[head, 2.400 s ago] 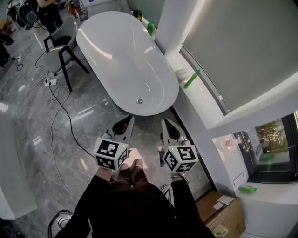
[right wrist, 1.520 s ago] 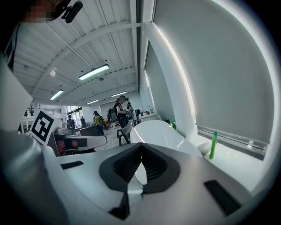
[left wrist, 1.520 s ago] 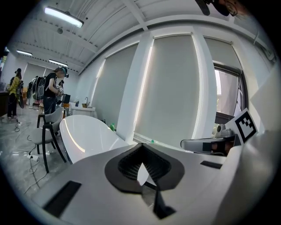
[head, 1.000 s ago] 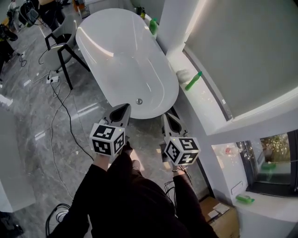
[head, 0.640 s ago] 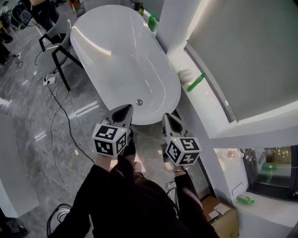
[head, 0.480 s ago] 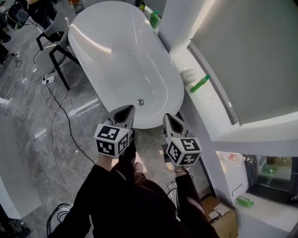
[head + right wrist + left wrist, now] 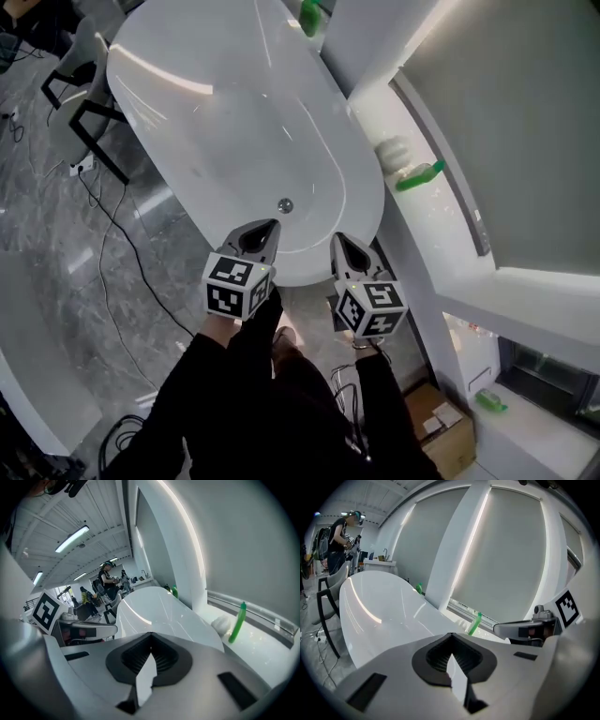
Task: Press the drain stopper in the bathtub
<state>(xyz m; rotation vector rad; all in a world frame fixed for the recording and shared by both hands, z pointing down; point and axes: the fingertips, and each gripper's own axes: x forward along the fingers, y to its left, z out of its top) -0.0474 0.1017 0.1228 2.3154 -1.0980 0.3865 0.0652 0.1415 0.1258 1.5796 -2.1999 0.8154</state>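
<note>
The white oval bathtub (image 7: 367, 184) fills the upper middle of the head view. Its small round metal drain stopper (image 7: 286, 205) sits on the tub floor near the close end. My left gripper (image 7: 266, 228) hovers over the near rim, just short of the stopper and slightly to its left, shut with nothing in it. My right gripper (image 7: 339, 241) is beside it over the rim's near right, also shut and empty. Each gripper view shows its fingertips meeting, left gripper (image 7: 451, 637) and right gripper (image 7: 151, 635), with the tub (image 7: 384, 606) (image 7: 154, 606) beyond; the stopper is hidden there.
A window ledge at the tub's right holds a green bottle (image 7: 419, 174) (image 7: 474, 623) (image 7: 237, 620) and a white bundle (image 7: 394, 150). Another green bottle (image 7: 308, 13) stands at the far end. A chair (image 7: 80, 84) and floor cables (image 7: 103, 244) lie left; a cardboard box (image 7: 441, 422) sits lower right.
The person has stepped nearer the tub. Both grippers have moved forward from above the floor to over the tub's near rim, closer to the stopper. They stayed shut.
</note>
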